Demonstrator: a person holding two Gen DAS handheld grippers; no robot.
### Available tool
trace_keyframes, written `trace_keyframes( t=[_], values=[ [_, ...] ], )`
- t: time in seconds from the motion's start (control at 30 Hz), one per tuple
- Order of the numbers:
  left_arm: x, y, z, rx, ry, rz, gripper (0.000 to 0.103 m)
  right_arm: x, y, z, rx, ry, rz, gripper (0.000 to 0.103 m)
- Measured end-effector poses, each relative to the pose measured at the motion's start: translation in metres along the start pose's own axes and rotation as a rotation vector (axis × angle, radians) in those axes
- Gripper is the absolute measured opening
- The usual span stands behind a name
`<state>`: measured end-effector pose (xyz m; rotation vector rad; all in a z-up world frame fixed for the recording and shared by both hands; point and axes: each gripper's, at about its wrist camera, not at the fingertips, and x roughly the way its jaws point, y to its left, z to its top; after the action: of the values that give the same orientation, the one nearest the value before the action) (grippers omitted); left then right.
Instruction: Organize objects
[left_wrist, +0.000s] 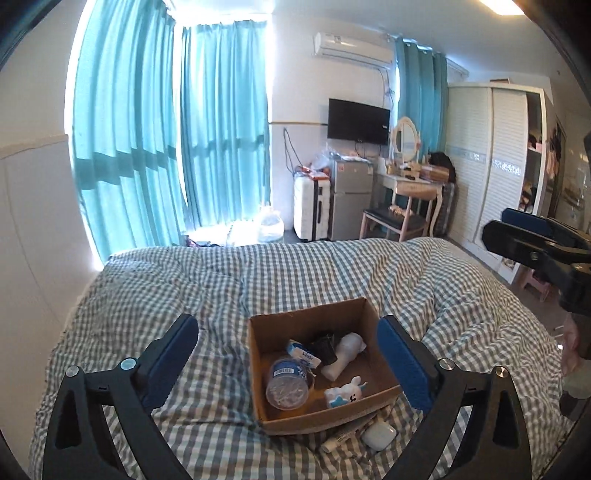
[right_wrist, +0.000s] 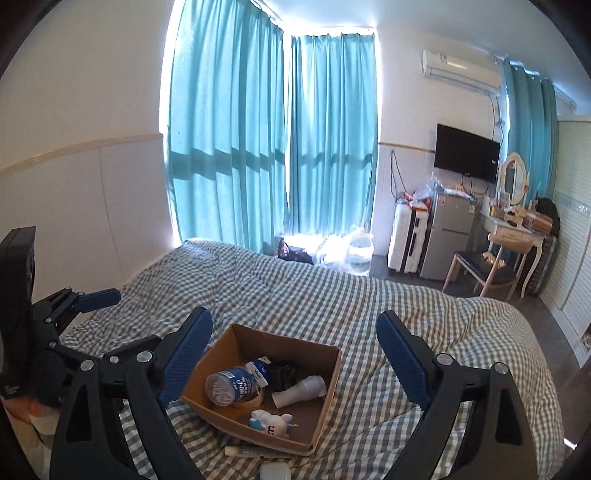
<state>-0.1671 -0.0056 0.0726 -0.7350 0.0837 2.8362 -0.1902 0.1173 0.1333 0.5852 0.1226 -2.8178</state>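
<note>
An open cardboard box (left_wrist: 373, 319) sits on the checked bedspread, also in the right wrist view (right_wrist: 332, 376). It holds a clear plastic bottle (left_wrist: 288, 382), a tissue pack (left_wrist: 303, 352), a black object (left_wrist: 325, 345), a white roll (left_wrist: 345, 354) and a white-blue plush toy (left_wrist: 345, 395). In front of the box lie a white tube (left_wrist: 338, 441) and a white case (left_wrist: 378, 435). My left gripper (left_wrist: 288, 354) is open and empty above the box's near side. My right gripper (right_wrist: 293, 349) is open and empty, over the box.
The checked bedspread (left_wrist: 221, 280) covers the bed. Beyond it stand teal curtains (left_wrist: 221, 122), a white suitcase (left_wrist: 312, 206), a small fridge (left_wrist: 351, 199), a dressing table with chair (left_wrist: 406, 206) and a white wardrobe (left_wrist: 491, 162).
</note>
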Motion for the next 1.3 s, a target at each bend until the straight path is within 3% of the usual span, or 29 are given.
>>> trace_keyframes(
  t=[0.23,0.43,0.53,0.83,1.0,1.3],
  values=[
    [-0.032,-0.009,-0.017,0.01,-0.009,0.006,0.101,-0.047,0.009,-0.024,-0.041,-0.044,-0.006,0.095],
    [-0.032,-0.03,-0.044,0.033,0.002,0.025,0.103,-0.05,-0.002,-0.063,-0.005,-0.022,-0.014,0.096],
    [-0.016,-0.036,-0.066,0.041,0.053,0.015,0.103,-0.033,-0.005,-0.091,0.017,0.022,-0.03,0.096],
    [0.041,-0.026,-0.135,-0.016,0.189,0.106,0.103,0.052,-0.017,-0.177,0.128,0.242,-0.076,0.096],
    [0.068,-0.012,-0.155,-0.1,0.259,0.109,0.103,0.091,-0.005,-0.203,0.106,0.367,-0.052,0.096],
    [0.091,0.002,-0.171,-0.135,0.336,0.149,0.103,0.143,0.023,-0.235,0.043,0.505,-0.013,0.094]
  ],
)
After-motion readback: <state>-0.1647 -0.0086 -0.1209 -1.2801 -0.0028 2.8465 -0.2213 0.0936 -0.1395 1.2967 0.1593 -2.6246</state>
